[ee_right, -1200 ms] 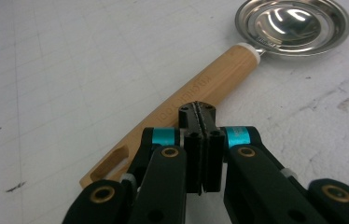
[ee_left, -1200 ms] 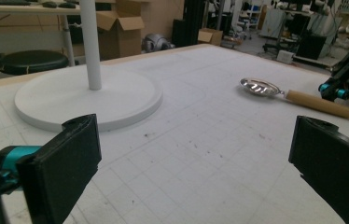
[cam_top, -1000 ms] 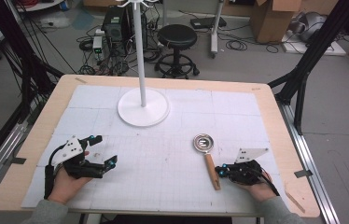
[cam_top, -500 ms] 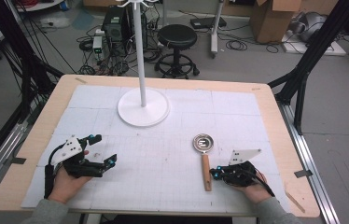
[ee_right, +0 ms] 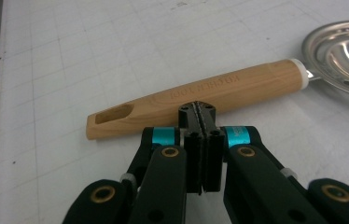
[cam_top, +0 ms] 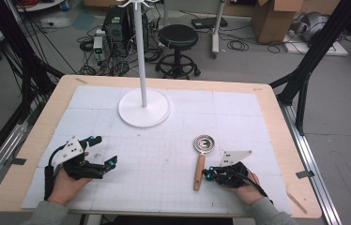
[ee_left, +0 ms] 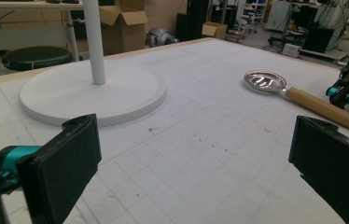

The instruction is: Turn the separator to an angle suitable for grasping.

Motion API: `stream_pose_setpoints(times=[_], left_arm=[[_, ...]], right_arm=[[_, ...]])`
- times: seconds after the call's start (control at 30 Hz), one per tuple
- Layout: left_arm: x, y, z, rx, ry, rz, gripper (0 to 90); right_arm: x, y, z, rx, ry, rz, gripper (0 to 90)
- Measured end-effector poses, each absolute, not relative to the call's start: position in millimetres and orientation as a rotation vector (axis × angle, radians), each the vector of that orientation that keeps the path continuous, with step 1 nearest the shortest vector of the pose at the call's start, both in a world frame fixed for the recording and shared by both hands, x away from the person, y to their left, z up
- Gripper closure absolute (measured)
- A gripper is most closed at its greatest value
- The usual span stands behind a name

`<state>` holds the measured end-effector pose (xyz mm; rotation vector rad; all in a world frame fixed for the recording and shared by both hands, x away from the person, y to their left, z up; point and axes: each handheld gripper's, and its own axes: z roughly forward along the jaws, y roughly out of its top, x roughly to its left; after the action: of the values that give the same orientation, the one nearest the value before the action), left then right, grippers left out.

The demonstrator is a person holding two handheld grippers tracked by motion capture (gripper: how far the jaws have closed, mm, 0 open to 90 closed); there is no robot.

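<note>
Mostly white gridded mat point(cam_top: 164, 154), wooden table point(cam_top: 277, 117) — cluttered workshop.

A light wooden table point(cam_top: 277, 112) carried a white gridded mat point(cam_top: 164, 154) over most of its top. On the mat stood a round white stand base point(cam_top: 144, 108) with a thin white pole, well beyond the open left fingers point(ee_left: 65, 163). A wooden-handled metal strainer spoon point(cam_top: 201, 161) lay flat just ahead of the closed right fingers point(ee_right: 199, 135), its bowl farther off.
</note>
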<state>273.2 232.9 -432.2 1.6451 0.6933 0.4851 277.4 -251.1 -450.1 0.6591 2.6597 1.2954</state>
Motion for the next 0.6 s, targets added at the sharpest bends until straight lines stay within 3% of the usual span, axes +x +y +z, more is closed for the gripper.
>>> stream_pose_setpoints(times=[0.6], left_arm=[[274.0, 232.5, -432.6, 1.642, 0.696, 0.487, 2.8]], right_arm=[[281.2, -237.9, -450.0, 0.675, 2.651, 1.294, 90.0]])
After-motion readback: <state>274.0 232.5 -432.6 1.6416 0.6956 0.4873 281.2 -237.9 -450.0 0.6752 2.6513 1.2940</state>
